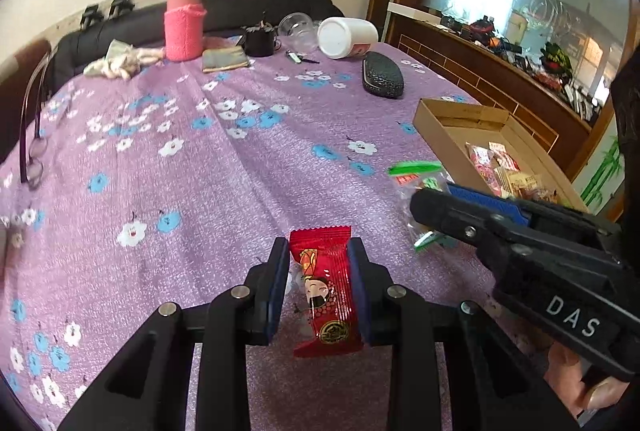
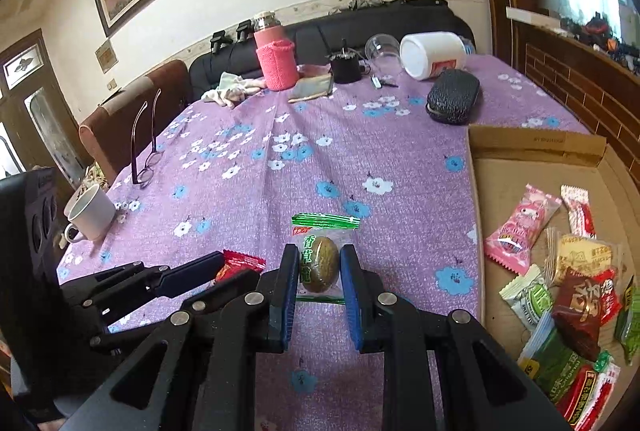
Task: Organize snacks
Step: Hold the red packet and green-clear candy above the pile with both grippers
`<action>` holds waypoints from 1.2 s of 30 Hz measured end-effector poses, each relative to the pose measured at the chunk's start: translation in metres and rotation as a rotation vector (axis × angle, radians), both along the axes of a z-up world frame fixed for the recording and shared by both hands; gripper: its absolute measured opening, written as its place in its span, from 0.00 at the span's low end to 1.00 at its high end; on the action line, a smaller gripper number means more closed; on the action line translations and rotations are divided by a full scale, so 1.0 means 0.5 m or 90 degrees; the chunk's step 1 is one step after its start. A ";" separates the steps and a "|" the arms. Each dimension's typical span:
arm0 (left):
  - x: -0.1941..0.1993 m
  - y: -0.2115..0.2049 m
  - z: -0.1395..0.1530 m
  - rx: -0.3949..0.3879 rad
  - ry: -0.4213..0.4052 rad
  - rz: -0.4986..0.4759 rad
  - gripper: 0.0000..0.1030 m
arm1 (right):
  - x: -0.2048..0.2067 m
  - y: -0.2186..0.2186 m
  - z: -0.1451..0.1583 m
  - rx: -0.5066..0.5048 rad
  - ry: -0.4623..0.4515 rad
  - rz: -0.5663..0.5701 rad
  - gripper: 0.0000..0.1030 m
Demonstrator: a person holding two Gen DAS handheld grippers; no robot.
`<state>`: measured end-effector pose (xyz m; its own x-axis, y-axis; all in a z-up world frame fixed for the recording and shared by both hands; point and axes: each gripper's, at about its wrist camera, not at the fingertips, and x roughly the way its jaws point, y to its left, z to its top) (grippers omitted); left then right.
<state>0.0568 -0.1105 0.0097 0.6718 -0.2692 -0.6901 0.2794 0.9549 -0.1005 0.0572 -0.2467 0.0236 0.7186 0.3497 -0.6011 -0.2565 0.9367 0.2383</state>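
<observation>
My left gripper [image 1: 319,251] is shut on a red candy packet [image 1: 325,291] with a cartoon figure, held just over the purple flowered tablecloth [image 1: 200,159]. My right gripper [image 2: 319,259] is shut on a clear packet with green edges holding a brown-green olive-like snack [image 2: 319,263]. The right gripper also shows in the left wrist view [image 1: 424,215], to the right of the red packet, with the green-edged packet [image 1: 420,175] at its tip. The left gripper shows at lower left of the right wrist view [image 2: 236,271], with the red packet [image 2: 244,265]. The cardboard box [image 2: 500,167] holds several wrapped snacks [image 2: 520,227].
At the table's far end stand a pink flask [image 1: 183,23], a tipped white jar [image 1: 346,37], a clear cup [image 1: 296,29], a black glasses case [image 1: 382,75], a cloth [image 1: 120,61]. A white mug [image 2: 90,213] and spectacles [image 2: 146,151] sit at the left edge.
</observation>
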 end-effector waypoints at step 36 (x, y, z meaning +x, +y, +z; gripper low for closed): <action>-0.049 -0.018 0.041 0.059 -0.085 -0.002 0.28 | -0.100 -0.065 0.017 0.054 -0.029 -0.089 0.22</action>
<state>0.0324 -0.1193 0.0303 0.7585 -0.2114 -0.6164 0.2876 0.9574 0.0255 0.0070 -0.2792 0.0319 0.7896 0.2919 -0.5397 -0.1366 0.9412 0.3091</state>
